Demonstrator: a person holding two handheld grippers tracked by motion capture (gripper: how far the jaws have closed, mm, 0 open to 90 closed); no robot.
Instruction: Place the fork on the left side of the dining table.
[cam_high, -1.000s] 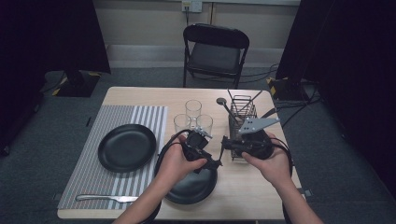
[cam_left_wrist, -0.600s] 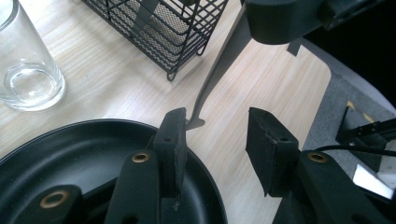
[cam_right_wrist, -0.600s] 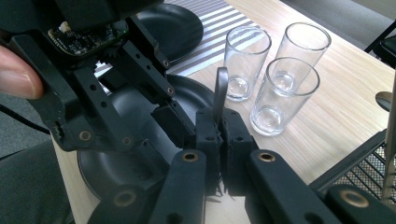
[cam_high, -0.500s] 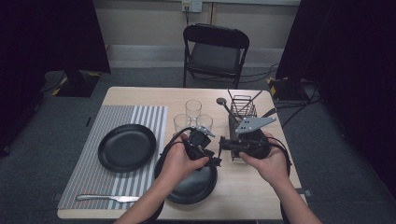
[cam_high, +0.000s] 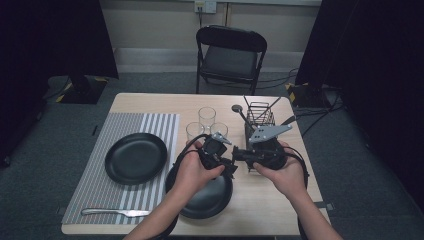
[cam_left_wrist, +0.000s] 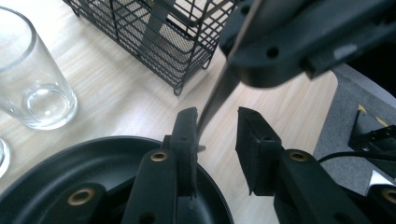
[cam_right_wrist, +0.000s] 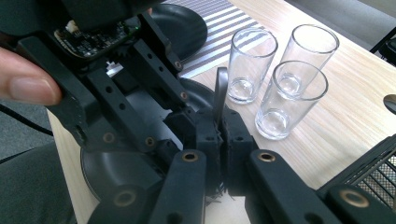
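Black round plate nearest, on tabletop. Above it, right claw clamps thin dark metal utensil; left claw closing around it, not gripping yet. Handover half done; placing remains. Wire caddy beyond.

Black tool jaws carry brass-ringed screw holes.

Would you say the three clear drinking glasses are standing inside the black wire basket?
No, the three clear drinking glasses stand on the bare wooden table, apart from the black wire basket.
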